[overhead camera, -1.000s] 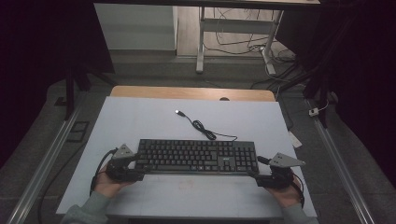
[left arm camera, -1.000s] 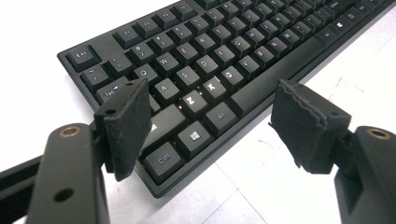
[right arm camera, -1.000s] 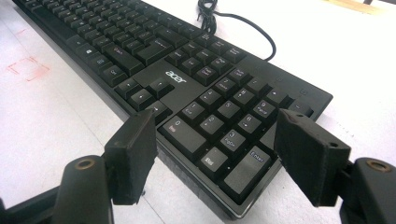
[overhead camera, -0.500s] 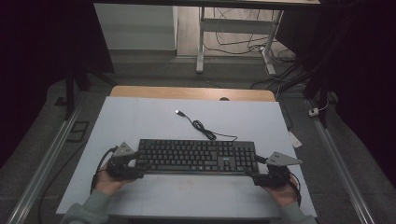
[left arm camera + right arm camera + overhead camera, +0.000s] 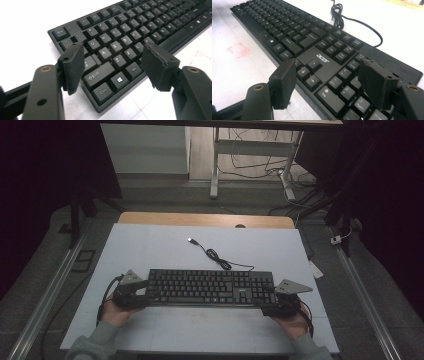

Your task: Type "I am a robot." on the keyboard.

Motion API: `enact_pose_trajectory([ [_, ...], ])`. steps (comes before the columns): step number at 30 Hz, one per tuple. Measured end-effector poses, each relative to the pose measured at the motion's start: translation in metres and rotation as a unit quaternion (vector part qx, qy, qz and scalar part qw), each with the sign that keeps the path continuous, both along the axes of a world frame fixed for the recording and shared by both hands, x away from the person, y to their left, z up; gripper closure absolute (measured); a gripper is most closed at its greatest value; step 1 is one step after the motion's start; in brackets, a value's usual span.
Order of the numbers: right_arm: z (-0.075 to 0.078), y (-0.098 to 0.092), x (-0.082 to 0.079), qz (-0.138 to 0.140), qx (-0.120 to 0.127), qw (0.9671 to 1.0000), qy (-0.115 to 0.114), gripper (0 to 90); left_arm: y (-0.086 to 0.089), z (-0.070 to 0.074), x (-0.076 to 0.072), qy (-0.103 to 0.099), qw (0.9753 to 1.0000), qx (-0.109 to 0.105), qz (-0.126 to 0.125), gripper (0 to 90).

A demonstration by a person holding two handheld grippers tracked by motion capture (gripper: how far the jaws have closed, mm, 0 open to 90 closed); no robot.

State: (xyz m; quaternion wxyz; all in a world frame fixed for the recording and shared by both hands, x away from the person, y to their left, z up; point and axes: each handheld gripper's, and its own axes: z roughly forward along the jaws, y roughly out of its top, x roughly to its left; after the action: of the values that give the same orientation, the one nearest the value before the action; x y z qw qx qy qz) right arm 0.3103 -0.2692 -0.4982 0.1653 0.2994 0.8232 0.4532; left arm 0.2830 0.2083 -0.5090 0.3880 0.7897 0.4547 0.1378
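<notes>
Two tools [image 5: 150,295] [image 5: 265,306] agape, flanking keyboard [image 5: 210,287] ends

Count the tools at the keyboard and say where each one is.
2. The left tool is at the left end of the keyboard, jaws open over its corner; the right tool is at the right end, also open.

"acer" on keyboard [image 5: 325,58], seemingly "Shift" key [image 5: 98,74]
</notes>
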Motion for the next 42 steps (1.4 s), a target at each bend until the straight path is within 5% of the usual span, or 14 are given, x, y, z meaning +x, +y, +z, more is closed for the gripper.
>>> enact_pose_trajectory([
  [22,0.003,0.039,0.016,0.023,0.008,0.9996,0.011,31.7,0.0,-0.005,0.005,-0.007,0.9996,0.023,-0.014,86.4],
  [31,0.005,0.057,0.021,0.037,0.014,0.9991,0.017,34.4,-0.001,-0.009,0.007,0.003,0.9992,0.035,-0.017,88.7],
  [36,0.006,0.069,0.024,0.054,0.014,0.9982,0.021,43.1,-0.002,-0.012,0.008,0.006,0.9989,0.044,-0.018,88.7],
  [42,0.008,0.082,0.028,0.078,0.019,0.9964,0.028,69.4,-0.001,-0.013,0.009,0.009,0.9987,0.047,-0.019,88.7],
])
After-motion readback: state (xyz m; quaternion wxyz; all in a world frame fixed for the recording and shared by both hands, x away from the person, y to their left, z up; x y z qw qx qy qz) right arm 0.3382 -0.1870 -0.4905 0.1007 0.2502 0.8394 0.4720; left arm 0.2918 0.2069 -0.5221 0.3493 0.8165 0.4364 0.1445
